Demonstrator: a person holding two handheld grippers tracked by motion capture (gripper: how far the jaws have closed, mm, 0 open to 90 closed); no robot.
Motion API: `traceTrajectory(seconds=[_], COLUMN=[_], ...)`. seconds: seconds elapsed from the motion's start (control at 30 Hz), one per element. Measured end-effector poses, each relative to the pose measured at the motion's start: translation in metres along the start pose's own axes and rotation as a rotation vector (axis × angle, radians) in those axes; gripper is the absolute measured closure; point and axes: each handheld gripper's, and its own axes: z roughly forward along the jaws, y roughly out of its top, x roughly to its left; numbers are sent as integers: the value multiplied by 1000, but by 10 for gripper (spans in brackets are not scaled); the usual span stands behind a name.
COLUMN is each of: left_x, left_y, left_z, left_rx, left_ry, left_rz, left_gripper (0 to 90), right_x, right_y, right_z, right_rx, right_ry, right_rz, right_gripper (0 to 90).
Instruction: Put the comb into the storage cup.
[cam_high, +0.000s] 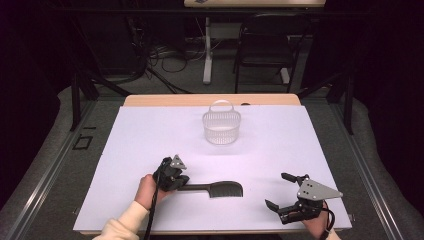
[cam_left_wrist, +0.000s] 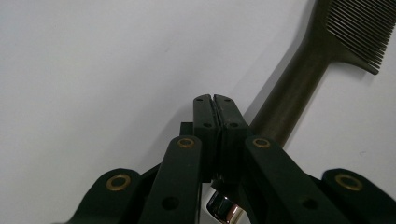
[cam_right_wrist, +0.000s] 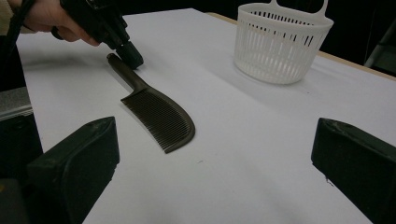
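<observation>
A black comb (cam_high: 220, 189) lies flat on the white table cover, its handle pointing left and its teeth toward me. My left gripper (cam_high: 184, 185) is shut, and its tips rest on the cover at the end of the handle. In the left gripper view the two jaws (cam_left_wrist: 215, 108) are pressed together with nothing between them, and the comb handle (cam_left_wrist: 294, 88) runs just to their right. In the right gripper view the left gripper (cam_right_wrist: 130, 57) sits beside the handle tip of the comb (cam_right_wrist: 159, 114). My right gripper (cam_high: 276, 190) stands open at the near right with nothing between its fingers.
A white slatted basket (cam_high: 221, 127) with a loop handle stands upright at the far middle of the table (cam_high: 280, 140), also seen as the basket (cam_right_wrist: 280, 44) in the right gripper view. Beyond the table's far edge are a chair and cables on the floor.
</observation>
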Motion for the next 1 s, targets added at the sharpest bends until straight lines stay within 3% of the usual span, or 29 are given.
traceTrajectory(seconds=[0.3,0.43,0.77,1.0], left_x=[-4,-4,1,0], left_y=[-5,-5,-1,4], left_z=[-3,-5,-22,-31], left_rx=[1,-12,-94,-109], left_ry=[-4,-1,25,56], left_rz=[-3,-10,-13,6], left_gripper=[868,822,568,282], right_x=[0,0,0,0], right_y=[0,0,0,0], right_z=[0,0,1,1], right_rx=[1,2,0,-1], right_ry=[2,2,5,7], right_rz=[-2,-4,-3,-1], right_gripper=[6,6,6,6])
